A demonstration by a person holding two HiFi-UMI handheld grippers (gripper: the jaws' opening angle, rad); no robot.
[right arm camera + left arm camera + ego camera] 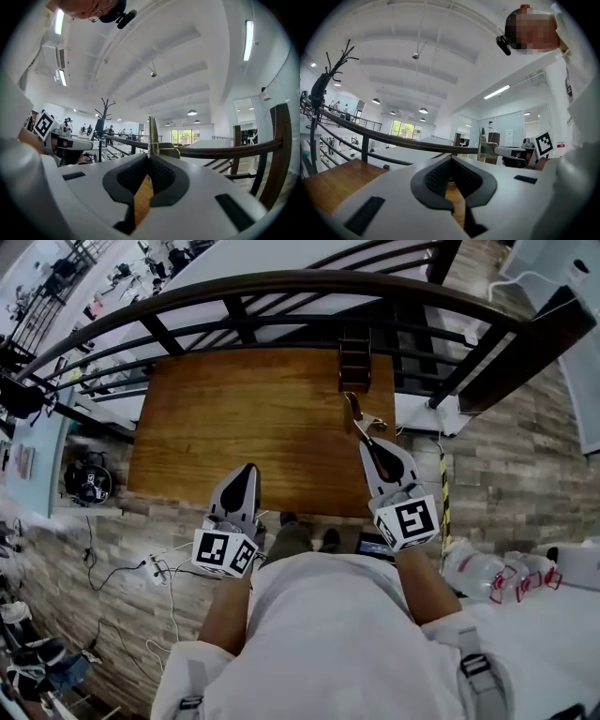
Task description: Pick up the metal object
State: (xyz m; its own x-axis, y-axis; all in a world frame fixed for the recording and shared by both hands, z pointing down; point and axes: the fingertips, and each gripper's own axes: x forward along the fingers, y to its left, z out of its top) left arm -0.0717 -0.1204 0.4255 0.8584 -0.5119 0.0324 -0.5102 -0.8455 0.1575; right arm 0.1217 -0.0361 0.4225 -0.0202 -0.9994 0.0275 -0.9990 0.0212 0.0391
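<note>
Right fingers [165,177] clamped on the thin end of the metal object [153,135], which is over the right edge of the desk [234,418], centre-right in head view. Left fingers [437,177] together, empty. With so thin a pinch it may pivot or slip and drop past the edge.

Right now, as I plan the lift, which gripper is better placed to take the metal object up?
Right. The right gripper has its jaws shut on the metal object, over the right side of the wooden table. The left gripper is shut, empty, at its near edge, apart from the object.
</note>
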